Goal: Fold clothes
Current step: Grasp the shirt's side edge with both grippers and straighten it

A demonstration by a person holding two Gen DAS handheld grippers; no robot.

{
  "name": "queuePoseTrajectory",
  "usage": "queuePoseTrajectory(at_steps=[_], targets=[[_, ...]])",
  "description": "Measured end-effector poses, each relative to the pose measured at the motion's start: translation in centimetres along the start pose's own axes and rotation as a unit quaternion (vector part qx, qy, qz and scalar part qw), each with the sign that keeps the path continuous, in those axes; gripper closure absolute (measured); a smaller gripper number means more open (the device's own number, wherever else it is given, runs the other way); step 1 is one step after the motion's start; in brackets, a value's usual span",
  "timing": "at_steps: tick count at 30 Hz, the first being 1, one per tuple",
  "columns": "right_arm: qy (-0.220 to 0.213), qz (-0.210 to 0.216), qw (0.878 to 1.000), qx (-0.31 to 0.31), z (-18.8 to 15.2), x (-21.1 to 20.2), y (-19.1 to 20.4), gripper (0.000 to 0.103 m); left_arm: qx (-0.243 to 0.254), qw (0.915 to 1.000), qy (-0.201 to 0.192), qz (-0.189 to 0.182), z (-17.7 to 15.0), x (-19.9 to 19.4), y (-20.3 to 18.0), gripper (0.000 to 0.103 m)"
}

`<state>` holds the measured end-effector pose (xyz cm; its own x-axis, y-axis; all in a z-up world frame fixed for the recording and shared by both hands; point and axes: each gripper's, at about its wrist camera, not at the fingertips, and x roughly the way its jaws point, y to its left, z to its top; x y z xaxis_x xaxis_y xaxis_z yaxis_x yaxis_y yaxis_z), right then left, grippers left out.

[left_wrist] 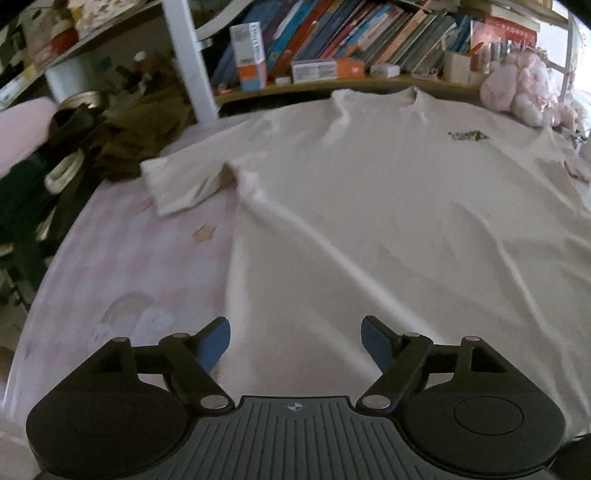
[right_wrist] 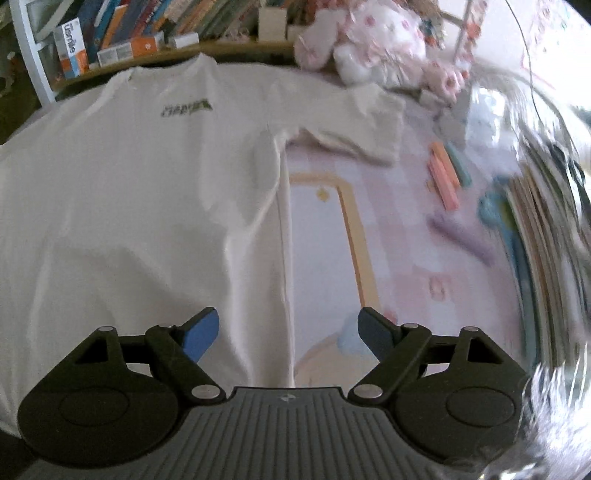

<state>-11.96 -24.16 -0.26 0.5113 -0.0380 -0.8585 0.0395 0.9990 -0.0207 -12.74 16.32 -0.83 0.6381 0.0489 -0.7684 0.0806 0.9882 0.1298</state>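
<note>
A white T-shirt [left_wrist: 369, 192] lies spread flat on a pink patterned sheet [left_wrist: 140, 266], collar toward the far bookshelf, a small dark logo on its chest. Its left sleeve [left_wrist: 181, 181] lies folded out to the side. My left gripper [left_wrist: 295, 341] hovers open over the shirt's lower left edge, nothing between its blue pads. In the right wrist view the same T-shirt [right_wrist: 140, 184] fills the left half, its right sleeve [right_wrist: 362, 125] stretched out. My right gripper [right_wrist: 288, 334] stands open above the shirt's right side seam, holding nothing.
A bookshelf [left_wrist: 351, 33] with books and boxes runs along the far side. Pink plush toys [right_wrist: 369, 48] sit at the far right corner. Dark olive clothing [left_wrist: 125, 140] is heaped at the left. Stacked books [right_wrist: 535, 229] and coloured sticks [right_wrist: 447, 173] lie to the right.
</note>
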Motion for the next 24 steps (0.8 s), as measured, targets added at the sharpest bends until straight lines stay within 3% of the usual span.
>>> queuePoseTrajectory(at_steps=[3, 8, 10, 12, 15, 18, 20, 24], targets=[[0.013, 0.001, 1.0, 0.012, -1.4, -0.3, -0.1, 0.027, -0.014, 0.9998, -0.001, 0.014, -1.0, -0.7, 1.3, 0.023], [0.027, -0.001, 0.999, 0.023, -2.7, -0.4, -0.3, 0.045, -0.067, 0.9974, 0.022, 0.016, -2.2, 0.0, 4.1, 0.028], [0.029, 0.007, 0.999, 0.034, -2.8, -0.5, -0.6, 0.05, -0.092, 0.9953, 0.028, 0.007, -2.6, 0.3, 5.0, 0.063], [0.03, 0.016, 0.999, 0.043, -2.9, -0.7, -0.7, 0.057, -0.114, 0.9928, 0.038, -0.005, -3.0, 0.7, 5.7, 0.074], [0.03, 0.024, 0.998, 0.043, -2.9, -0.9, -0.6, 0.067, -0.102, 0.9939, 0.04, -0.018, -3.2, 0.4, 5.7, 0.101], [0.028, 0.033, 0.998, 0.041, -3.0, -0.9, -0.4, 0.078, -0.102, 0.9938, 0.041, -0.017, -3.6, 0.0, 5.9, 0.102], [0.029, 0.044, 0.998, 0.042, -3.0, -1.0, -0.2, 0.092, -0.102, 0.9937, 0.043, -0.016, -3.8, -0.3, 6.0, 0.102], [0.028, 0.049, 0.998, 0.034, -3.1, -1.1, 0.4, 0.097, -0.084, 0.9952, 0.048, -0.012, -3.6, -0.3, 5.7, 0.102]])
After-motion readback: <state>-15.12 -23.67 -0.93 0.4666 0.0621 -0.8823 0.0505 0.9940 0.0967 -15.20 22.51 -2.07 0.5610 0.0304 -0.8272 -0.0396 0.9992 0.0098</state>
